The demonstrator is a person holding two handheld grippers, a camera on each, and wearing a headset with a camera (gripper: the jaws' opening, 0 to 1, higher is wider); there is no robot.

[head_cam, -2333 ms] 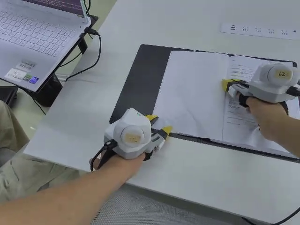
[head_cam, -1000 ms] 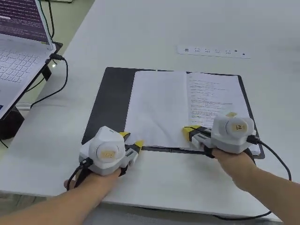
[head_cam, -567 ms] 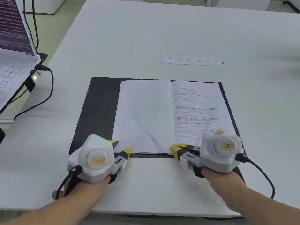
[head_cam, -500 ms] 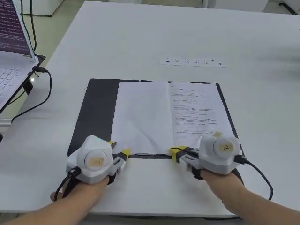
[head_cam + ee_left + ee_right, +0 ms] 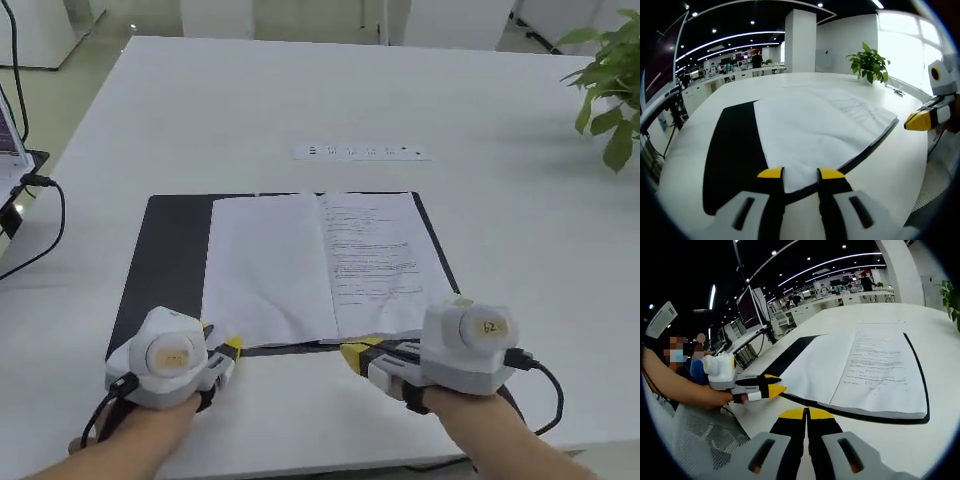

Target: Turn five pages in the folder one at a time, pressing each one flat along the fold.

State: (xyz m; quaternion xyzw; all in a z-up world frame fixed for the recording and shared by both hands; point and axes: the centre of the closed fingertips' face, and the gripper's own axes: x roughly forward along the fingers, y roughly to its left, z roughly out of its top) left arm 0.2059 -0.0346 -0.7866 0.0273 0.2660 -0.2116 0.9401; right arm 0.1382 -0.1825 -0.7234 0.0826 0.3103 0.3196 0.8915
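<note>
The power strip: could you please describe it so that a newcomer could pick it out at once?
On the wide white table lies an open black folder. Just past the folder's far edge, apart from it, lies the power strip: the only long, thin white bar there, with a row of small dark marks along it.

White left tool (image 5: 230, 349), right tool (image 5: 353, 353) (marked 62), yellow tips (image 5: 771, 173), black cables (image 5: 552, 392)

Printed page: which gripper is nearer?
Right. The right gripper sits just off the printed page's near edge; the left gripper is by the blank page's near corner.
</note>
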